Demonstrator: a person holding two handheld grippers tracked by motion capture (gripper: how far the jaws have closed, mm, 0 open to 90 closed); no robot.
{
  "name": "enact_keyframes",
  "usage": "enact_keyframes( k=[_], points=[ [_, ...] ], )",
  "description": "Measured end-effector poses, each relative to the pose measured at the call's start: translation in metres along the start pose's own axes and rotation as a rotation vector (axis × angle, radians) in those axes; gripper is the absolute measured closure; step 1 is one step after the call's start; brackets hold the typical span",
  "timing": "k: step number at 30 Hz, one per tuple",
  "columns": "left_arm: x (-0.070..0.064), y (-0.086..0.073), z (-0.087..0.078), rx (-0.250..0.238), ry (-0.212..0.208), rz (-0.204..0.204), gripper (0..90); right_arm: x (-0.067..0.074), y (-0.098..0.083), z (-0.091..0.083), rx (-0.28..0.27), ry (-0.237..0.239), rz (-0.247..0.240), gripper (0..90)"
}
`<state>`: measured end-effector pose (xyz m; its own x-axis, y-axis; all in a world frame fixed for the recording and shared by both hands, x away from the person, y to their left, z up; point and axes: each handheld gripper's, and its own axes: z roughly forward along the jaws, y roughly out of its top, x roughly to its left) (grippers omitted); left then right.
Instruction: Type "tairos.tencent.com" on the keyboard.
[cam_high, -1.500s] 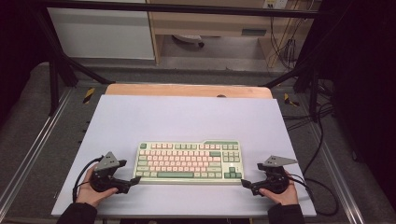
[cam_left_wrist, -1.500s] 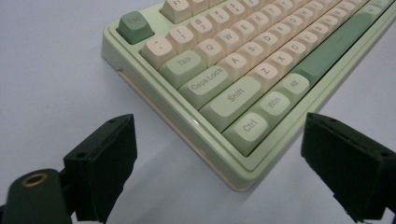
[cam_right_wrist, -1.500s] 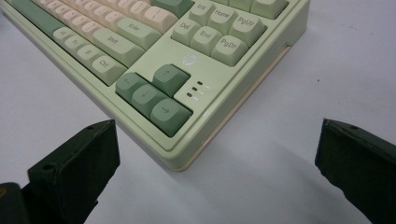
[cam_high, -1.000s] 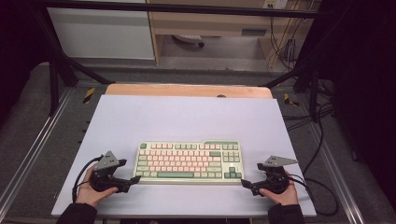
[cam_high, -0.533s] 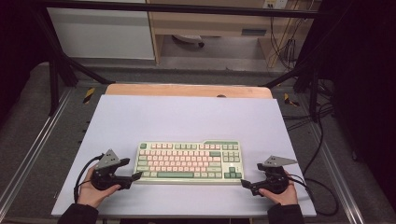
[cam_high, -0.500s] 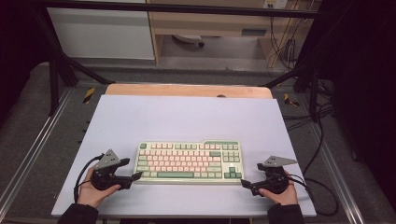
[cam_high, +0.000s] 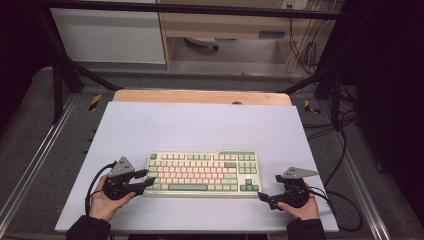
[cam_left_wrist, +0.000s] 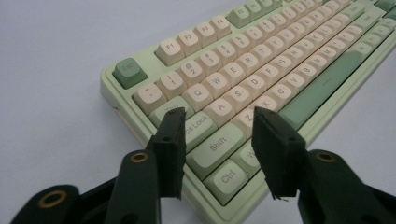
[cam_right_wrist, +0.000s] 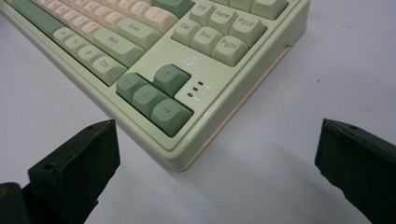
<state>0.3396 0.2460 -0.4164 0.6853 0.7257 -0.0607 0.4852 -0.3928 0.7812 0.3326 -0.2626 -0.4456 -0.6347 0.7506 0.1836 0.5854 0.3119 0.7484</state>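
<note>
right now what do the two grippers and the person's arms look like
Both are black handheld tools. The left gripper and right gripper each carry a grey three-cornered plate on top and trail a black cable. Up close, the left gripper's fingers are flat, matte black blocks on arms with brass-coloured ringed holes. The person wears dark sleeves at the wrists.

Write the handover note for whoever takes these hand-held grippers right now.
Left hand-held gripper: jaws have just been closing, now half open over the keyboard's lower left corner, above the Shift and Ctrl keys; not gripping.
Right hand-held gripper: jaws wide open, short of the arrow-key corner, touching nothing.
Keyboard lies flat on the white table.
Done: both grippers at the ends.
Left: grip, and any move.
</note>
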Motion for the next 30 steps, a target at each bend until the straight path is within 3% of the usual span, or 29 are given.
enact_keyframes(
  k=[12,30],
  points=[
    [-0.004,0.009,0.007,0.018,0.000,-0.001,74.0,0.000,0.000,0.001,0.002,0.004,-0.005,0.4],
    [-0.014,0.030,0.022,0.005,-0.018,0.014,88.7,0.000,0.000,0.001,0.004,0.003,-0.005,0.4]
  ],
)
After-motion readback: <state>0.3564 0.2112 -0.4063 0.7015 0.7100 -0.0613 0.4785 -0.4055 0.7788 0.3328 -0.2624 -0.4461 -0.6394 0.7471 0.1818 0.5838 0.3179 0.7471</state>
